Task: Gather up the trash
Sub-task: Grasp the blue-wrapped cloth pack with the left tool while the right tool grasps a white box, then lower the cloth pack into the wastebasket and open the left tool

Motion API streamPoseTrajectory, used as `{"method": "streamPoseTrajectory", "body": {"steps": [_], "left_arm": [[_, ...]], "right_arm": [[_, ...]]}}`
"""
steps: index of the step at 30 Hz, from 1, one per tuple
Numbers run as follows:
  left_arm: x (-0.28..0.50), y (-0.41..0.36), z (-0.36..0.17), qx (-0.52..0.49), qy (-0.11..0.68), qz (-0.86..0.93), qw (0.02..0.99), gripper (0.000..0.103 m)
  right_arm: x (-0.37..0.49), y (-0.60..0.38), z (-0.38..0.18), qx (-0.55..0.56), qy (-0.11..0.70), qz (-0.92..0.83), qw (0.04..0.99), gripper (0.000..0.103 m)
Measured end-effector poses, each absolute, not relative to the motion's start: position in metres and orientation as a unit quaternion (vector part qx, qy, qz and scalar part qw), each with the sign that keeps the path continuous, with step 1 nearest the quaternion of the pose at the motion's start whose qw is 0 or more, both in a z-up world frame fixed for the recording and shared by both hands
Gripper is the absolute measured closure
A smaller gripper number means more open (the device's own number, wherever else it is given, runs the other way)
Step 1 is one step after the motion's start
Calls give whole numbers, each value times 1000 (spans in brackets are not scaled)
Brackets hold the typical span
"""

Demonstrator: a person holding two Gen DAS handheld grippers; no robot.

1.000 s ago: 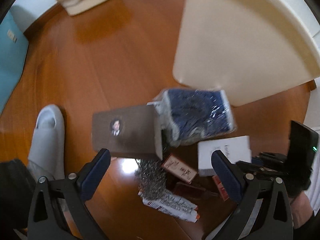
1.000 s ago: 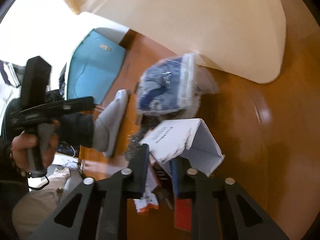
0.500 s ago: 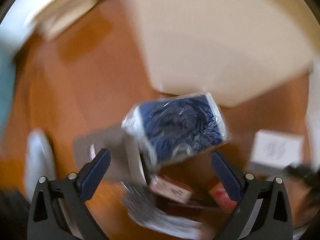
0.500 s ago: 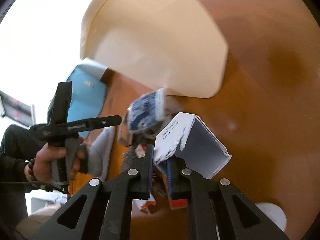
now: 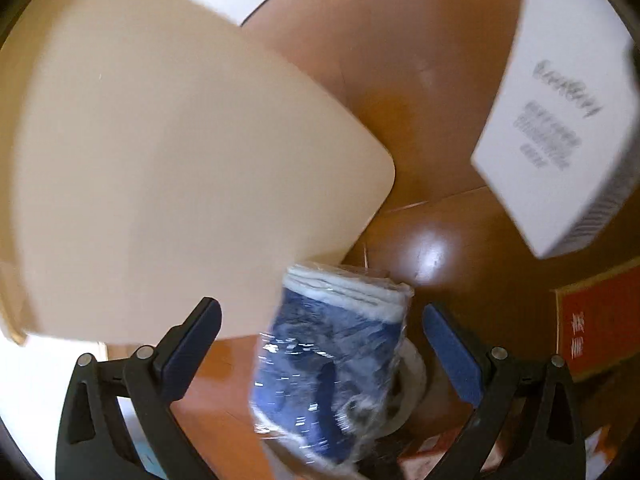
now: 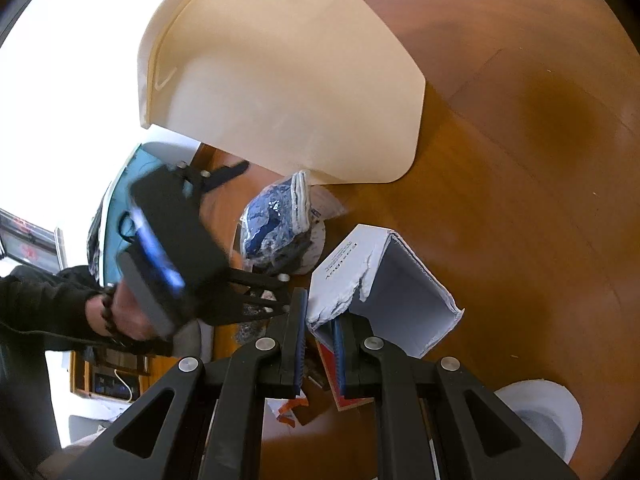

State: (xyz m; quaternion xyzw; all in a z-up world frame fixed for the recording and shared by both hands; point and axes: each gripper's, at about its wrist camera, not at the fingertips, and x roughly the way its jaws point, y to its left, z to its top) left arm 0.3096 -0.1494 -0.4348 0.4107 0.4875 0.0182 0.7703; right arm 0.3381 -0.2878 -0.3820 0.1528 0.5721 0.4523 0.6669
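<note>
Your right claw (image 6: 320, 350) pinches the torn flap of the white box (image 6: 380, 284), which is light, thin card that may rip further. Your left claw (image 5: 322, 344) is spread around the blue packet (image 5: 332, 368) on the floor (image 6: 520, 160): soft, crinkly, slippery. Only the right view shows your left hand (image 6: 124, 316).

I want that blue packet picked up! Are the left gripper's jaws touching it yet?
Apart. The left wrist view shows the left gripper wide open around the blue packet, with floor showing in the gap on each side.

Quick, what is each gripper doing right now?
Left gripper: open, blue plastic-wrapped cloth bundle between its fingers, untouched.
Right gripper: shut on torn white cardboard box.
</note>
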Motion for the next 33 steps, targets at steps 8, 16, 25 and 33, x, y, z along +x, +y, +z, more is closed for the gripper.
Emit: {"method": "streamPoseTrajectory", "body": {"steps": [8,16,25,33], "left_arm": [[334,-119,-431,290,549,18,784,61],[307,-102,-325,183,501,24,845,87],[282,-97,-176,-61,467,18,882,88],[281,-95,-162,-55,468,2,882,88]], "right_arm": [[332,-303,-388,155,583,432,670,91],[334,-299,-381,160,572,432,679,90],[339,-293,-379,177,557,432,687,90],[341,-299,-382,204,551,425,689,90]]}}
